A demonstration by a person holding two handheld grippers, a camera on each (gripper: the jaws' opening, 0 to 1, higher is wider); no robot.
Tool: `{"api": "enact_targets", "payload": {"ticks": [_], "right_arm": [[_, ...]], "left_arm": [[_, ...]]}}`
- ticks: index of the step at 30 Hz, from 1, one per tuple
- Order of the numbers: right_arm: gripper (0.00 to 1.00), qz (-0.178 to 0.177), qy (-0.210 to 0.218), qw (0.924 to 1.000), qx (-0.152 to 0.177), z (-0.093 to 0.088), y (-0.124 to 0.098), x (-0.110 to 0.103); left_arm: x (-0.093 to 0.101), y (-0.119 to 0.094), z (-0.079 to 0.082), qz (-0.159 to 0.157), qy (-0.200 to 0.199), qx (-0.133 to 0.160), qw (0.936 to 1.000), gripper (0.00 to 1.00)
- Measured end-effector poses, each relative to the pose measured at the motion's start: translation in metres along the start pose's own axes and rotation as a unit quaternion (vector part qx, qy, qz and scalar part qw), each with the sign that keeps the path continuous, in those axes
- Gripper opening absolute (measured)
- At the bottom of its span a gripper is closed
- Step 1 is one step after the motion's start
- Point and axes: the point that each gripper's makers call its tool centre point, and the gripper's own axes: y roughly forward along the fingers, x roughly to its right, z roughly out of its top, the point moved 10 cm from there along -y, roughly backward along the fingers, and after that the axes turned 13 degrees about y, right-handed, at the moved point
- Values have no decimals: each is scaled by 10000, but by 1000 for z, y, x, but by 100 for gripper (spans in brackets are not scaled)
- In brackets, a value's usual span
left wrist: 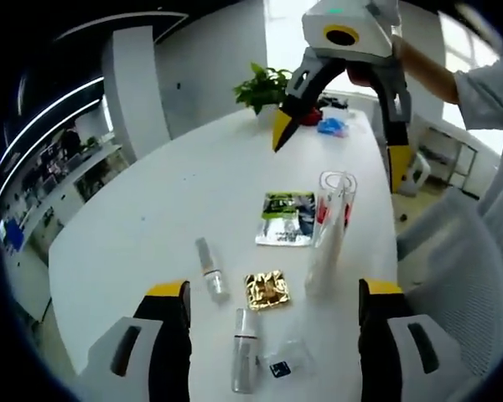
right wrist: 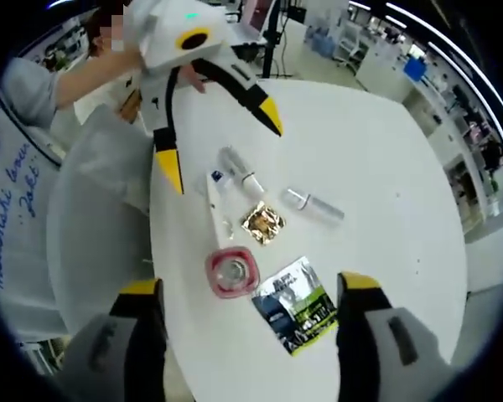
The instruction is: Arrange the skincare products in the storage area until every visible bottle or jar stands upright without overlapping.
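Observation:
On the white table (left wrist: 151, 209) a tall clear container with a red rim (left wrist: 331, 226) stands upright; from above its rim (right wrist: 231, 272) is ringed in red. One clear bottle (left wrist: 211, 272) (right wrist: 314, 205) lies on its side, and a second (left wrist: 246, 352) (right wrist: 239, 172) lies nearer my left gripper. Between them lies a gold sachet (left wrist: 268, 289) (right wrist: 261, 222), and beyond it a green and black sachet (left wrist: 287, 218) (right wrist: 295, 303). My left gripper (left wrist: 273, 289) (right wrist: 220, 144) hangs open above the bottles. My right gripper (right wrist: 251, 285) (left wrist: 339, 149) hovers open over the container.
A small clear piece with a dark label (left wrist: 283, 366) (right wrist: 218, 180) lies beside the near bottle. A potted plant (left wrist: 264, 88), a red item (left wrist: 312, 115) and a blue item (left wrist: 331, 127) sit at the table's far end. A person's sleeve (right wrist: 33, 92) is at the table edge.

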Motion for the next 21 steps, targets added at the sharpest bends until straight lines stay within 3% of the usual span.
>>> {"api": "enact_targets", "payload": {"ticks": [8,17,21], "right_arm": [[92,-116,102,9998,100,-13,-5,-4],[99,-181,550,9976,381,-23,-8,-6],[99,-312,506,9974,414,-26,-11,-8]], "left_arm": [[5,-9,2,88,-100,-93,9999,84],[10,-17,5,90,-143,-101,9998,84],[12,-18,4,78,-123,-157,9998,85]]}}
